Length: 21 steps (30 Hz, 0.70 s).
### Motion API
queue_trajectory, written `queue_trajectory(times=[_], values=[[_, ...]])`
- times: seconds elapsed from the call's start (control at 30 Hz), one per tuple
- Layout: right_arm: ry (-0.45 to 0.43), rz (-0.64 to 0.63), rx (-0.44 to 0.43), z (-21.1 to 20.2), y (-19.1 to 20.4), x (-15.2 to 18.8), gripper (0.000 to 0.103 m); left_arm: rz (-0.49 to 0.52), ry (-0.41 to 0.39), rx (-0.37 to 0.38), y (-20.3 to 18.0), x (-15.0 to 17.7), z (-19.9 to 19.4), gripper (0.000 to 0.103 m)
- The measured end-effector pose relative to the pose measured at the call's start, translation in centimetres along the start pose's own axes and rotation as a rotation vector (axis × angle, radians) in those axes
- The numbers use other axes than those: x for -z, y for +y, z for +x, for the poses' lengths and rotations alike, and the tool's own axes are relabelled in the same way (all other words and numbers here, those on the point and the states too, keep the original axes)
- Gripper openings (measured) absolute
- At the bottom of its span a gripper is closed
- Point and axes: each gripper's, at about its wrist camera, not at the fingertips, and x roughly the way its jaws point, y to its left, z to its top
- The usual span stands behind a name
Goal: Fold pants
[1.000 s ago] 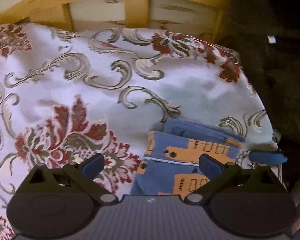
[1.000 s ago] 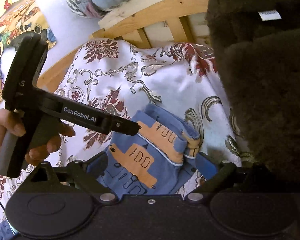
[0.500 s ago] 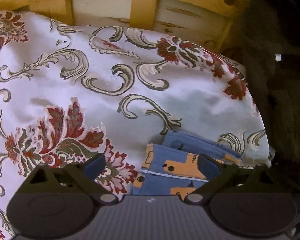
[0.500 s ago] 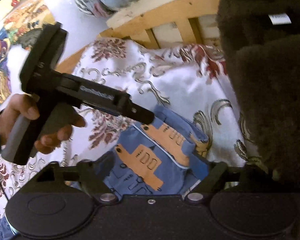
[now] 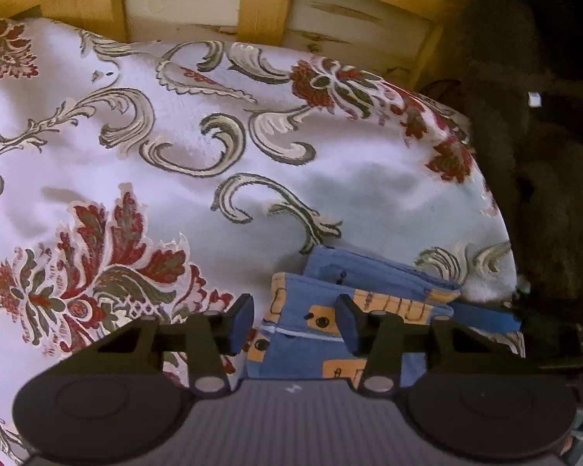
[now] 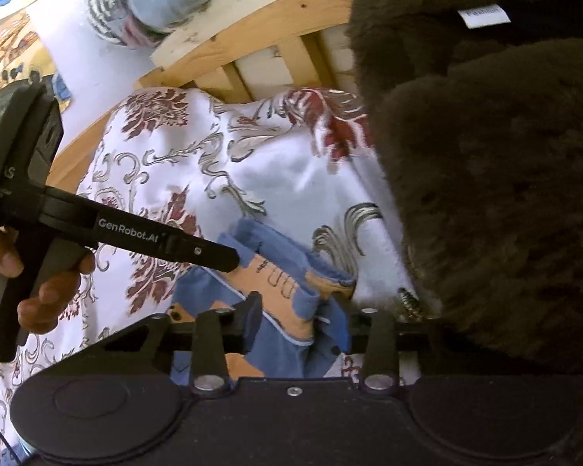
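Right wrist view: the right tongs (image 6: 297,324) pinch the soft, light pants (image 6: 280,295) at a bunched edge; the left tongs (image 5: 293,324) stand half-open, holding nothing.

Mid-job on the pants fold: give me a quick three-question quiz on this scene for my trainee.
1. True or false: the folded blue pants with orange print lie on a bare wooden floor.
2. What lies just right of the white floral bedspread? A: a metal rack. B: a dark brown fuzzy blanket. C: a glass door.
3. Fill in: the fabric bunched between the fingers of the right gripper belongs to the ____.

Key: 1 false, they lie on the bedspread. 2 B. 3 pants.
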Motion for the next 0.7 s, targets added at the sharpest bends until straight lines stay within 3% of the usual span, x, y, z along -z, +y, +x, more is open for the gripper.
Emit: queue_trajectory(times=[0.07, 0.1, 0.13, 0.2, 0.37, 0.57, 0.7], values=[[-0.001, 0.005, 0.006, 0.0, -0.1, 0.0, 0.026, -0.018, -0.009, -0.007, 0.1, -0.3, 0.1, 0.038], [0.003, 0.003, 0.007, 0.1, -0.1, 0.0, 0.014, -0.024, -0.002, -0.017, 0.1, -0.4, 0.3, 0.024], [0.007, 0.003, 0.005, 0.2, -0.1, 0.0, 0.008, -0.022, 0.001, -0.026, 0.1, -0.5, 0.4, 0.021], [0.014, 0.001, -0.002, 0.3, -0.1, 0.1, 0.007, 0.002, -0.008, -0.032, -0.5, -0.7, 0.4, 0.013], [-0.001, -0.027, -0.006, -0.3, 0.3, 0.2, 0.006, 0.050, -0.046, -0.071, -2.3, -0.8, -0.3, 0.009], [-0.065, -0.026, 0.023, -2.1, 0.1, 0.4, 0.005, 0.109, -0.112, -0.072, -4.5, -0.9, -2.8, 0.009], [-0.076, -0.009, 0.060, -2.2, -0.3, 0.3, 0.005, 0.124, -0.137, -0.071, -5.2, -1.6, -2.1, 0.009]])
